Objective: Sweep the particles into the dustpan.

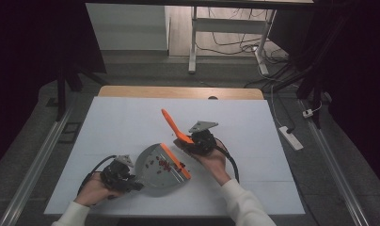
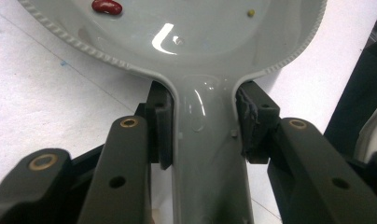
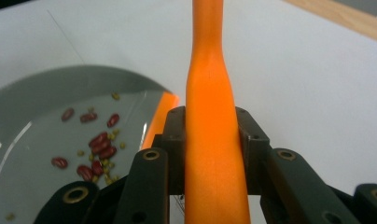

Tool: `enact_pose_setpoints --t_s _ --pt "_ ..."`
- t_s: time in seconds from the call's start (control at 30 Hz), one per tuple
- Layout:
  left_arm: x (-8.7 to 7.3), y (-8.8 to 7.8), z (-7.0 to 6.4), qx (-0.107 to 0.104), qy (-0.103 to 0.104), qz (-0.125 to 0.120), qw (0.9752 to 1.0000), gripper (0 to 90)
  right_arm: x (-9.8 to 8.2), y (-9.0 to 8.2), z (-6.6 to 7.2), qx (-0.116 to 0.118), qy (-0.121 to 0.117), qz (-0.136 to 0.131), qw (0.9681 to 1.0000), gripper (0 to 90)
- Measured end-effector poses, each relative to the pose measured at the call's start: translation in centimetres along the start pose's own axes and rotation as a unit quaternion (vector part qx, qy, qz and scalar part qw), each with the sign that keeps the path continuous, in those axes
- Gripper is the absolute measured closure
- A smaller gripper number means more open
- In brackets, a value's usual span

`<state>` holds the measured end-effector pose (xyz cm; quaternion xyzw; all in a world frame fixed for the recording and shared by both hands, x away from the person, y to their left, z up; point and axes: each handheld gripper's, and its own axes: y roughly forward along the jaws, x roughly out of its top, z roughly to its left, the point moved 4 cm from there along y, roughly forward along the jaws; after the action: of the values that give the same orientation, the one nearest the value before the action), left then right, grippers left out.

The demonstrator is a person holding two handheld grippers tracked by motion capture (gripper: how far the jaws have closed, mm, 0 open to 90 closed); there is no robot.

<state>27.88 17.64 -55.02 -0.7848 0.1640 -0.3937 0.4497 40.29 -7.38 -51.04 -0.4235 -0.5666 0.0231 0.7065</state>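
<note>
Many red beans [image 1: 165, 164] dot grey dustpan [image 1: 153, 176].

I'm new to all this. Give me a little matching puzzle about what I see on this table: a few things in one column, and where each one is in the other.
1 grey dustpan
2 orange brush
3 red beans
4 white mat

a lying in the pan
b clamped by the right gripper
c covering the tabletop
d handle clamped by the left gripper

Pairs: 1-d, 2-b, 3-a, 4-c
</note>
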Motion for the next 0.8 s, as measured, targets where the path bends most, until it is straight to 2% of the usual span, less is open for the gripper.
enact_pose_setpoints --t_s 0.37,0.53,0.73,0.8 --pt "0.0 0.0 0.0 0.000 -0.001 0.000 1.0000 61.8 -1.1 0.4 0.4 0.005 0.004 0.017 0.9998 70.4" --pt "0.0 0.0 0.0 0.001 -0.001 0.000 1.0000 61.8 -1.2 0.7 1.9 0.017 -0.003 0.019 0.9997 70.4" --pt "0.0 0.0 0.0 0.001 -0.001 0.000 1.0000 61.8 -1.3 0.8 3.0 0.015 -0.004 0.013 0.9998 70.3" --pt "0.0 0.0 0.0 0.000 -0.001 0.001 1.0000 61.8 -1.1 0.8 3.6 0.029 0.004 0.005 0.9995 70.4"
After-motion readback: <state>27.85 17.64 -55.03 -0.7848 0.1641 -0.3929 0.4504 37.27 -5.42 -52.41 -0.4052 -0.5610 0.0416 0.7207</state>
